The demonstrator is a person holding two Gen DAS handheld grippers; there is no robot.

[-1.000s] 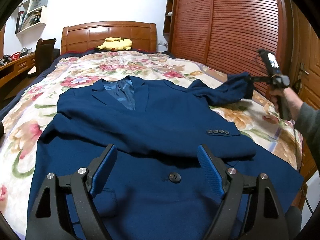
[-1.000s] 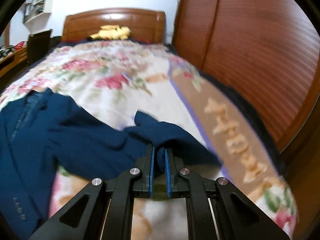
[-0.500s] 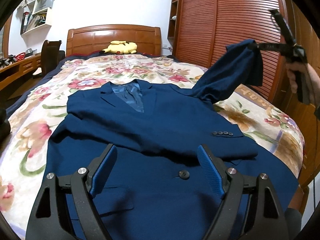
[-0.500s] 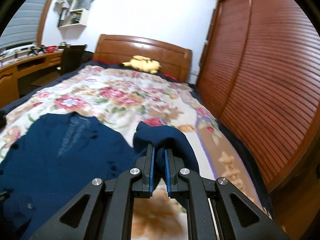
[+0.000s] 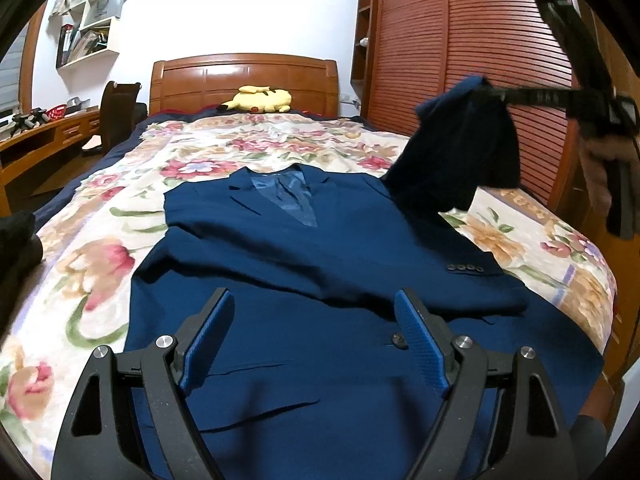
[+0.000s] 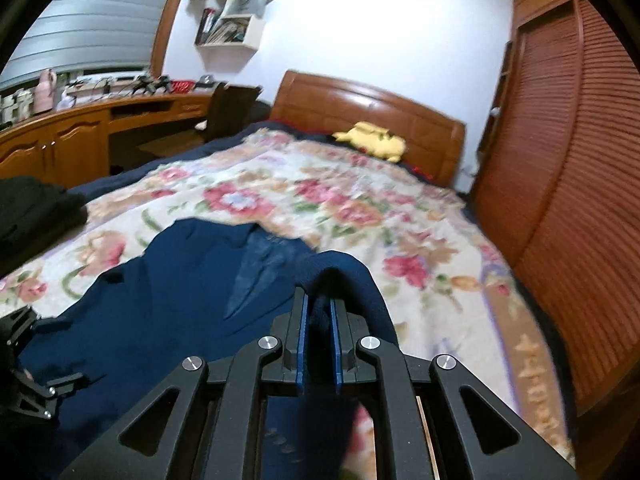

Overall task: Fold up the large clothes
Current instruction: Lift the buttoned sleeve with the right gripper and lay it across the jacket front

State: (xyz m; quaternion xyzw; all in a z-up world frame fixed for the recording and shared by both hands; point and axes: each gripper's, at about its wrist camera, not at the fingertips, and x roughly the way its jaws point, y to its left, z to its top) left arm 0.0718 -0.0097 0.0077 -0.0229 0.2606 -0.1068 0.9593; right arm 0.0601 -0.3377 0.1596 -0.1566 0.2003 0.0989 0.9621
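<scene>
Sleeve raised over jacket, fold pending.

The jacket [image 5: 320,280] is laid flat on the bed [image 5: 120,240], collar toward the headboard, hem at the foot edge. The right claw [image 6: 319,320] is clenched on the sleeve [image 5: 460,148] end, which is held up above the bed's right edge, the sleeve's long axis slanting down to the shoulder. The left claw [image 5: 316,340] is released and empty, poised over the hem near the front button. The jacket body is judged to lie leftward of the right claw, which is the nearer one for carrying the sleeve across the chest.
</scene>
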